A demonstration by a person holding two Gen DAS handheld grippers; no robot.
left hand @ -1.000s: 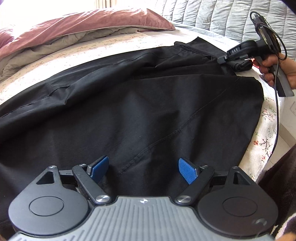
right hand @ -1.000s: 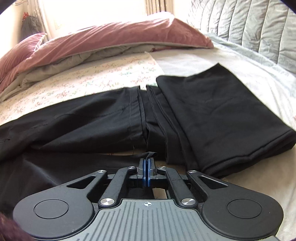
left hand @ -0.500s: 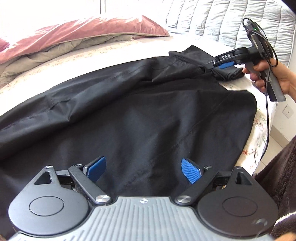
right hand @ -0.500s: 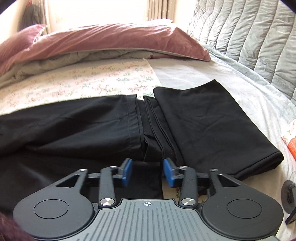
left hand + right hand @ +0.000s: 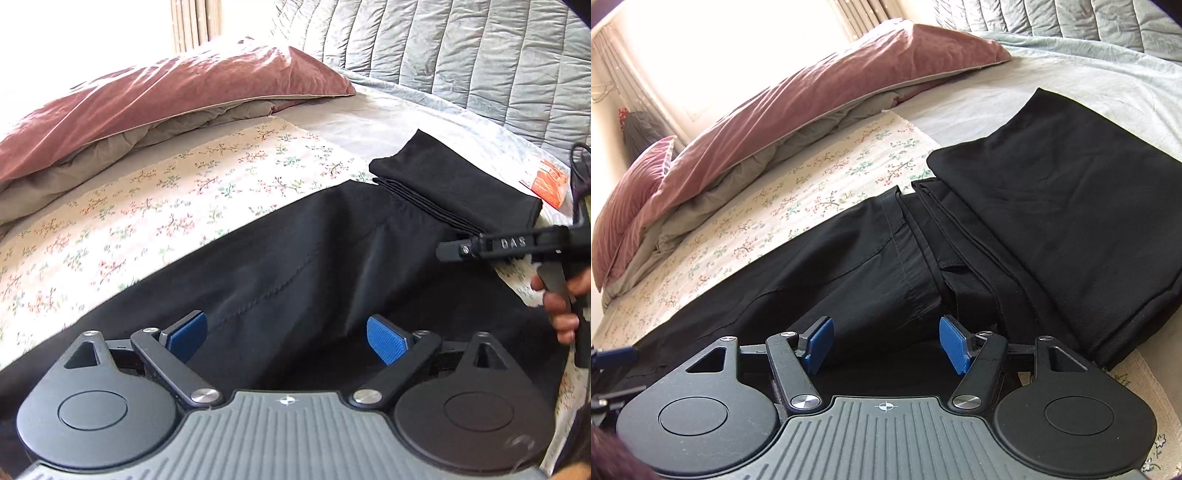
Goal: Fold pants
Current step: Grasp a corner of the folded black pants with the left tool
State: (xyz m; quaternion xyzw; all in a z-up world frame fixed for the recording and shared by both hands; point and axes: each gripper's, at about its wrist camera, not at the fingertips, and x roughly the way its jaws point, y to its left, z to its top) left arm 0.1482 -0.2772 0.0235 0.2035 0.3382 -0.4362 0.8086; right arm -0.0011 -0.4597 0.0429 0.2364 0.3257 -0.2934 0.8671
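Note:
Black pants lie spread across the floral bed sheet; they also show in the right wrist view, with the waistband end next to a folded black garment. My left gripper is open just above the pants, holding nothing. My right gripper is open over the waistband end, holding nothing. The right gripper also shows from the side in the left wrist view, held in a hand at the right.
The folded black garment lies at the far right of the bed. A maroon pillow over a grey duvet lies at the back. An orange packet lies near the quilted grey headboard. The bed edge is at the right.
My right gripper has let go of the pants' waistband and opened wide. Both grippers have moved; the left now looks farther up the bed.

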